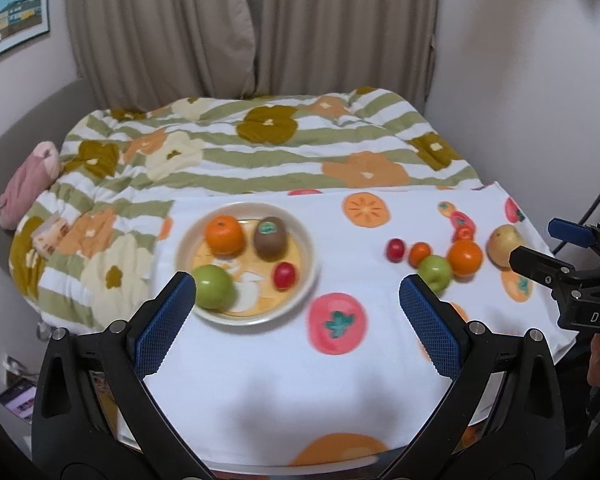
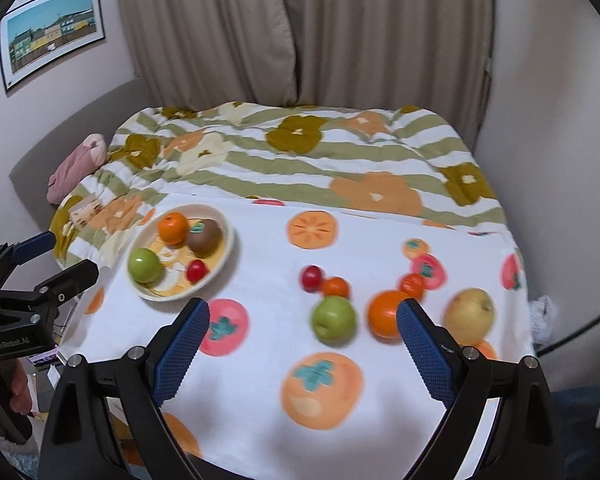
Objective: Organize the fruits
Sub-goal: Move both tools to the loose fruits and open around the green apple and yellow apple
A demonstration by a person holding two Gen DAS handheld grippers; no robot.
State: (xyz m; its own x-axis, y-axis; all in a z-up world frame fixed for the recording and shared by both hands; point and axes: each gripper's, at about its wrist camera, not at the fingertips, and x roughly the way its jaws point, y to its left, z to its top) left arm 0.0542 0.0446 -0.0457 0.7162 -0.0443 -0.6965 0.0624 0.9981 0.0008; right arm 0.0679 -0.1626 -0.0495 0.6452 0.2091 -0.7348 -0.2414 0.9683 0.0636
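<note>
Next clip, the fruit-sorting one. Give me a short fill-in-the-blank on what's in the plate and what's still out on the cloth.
1. The plate holds ___ fruits.
2. The brown fruit in the plate is a ___.
3. Both grippers, left gripper and right gripper, have jaws that are ___.
4. On the cloth, the loose green apple lies to the ___ of the large orange.

Missing words: four; kiwi; open; left

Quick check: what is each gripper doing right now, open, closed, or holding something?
Left gripper: open, holding nothing.
Right gripper: open, holding nothing.
</note>
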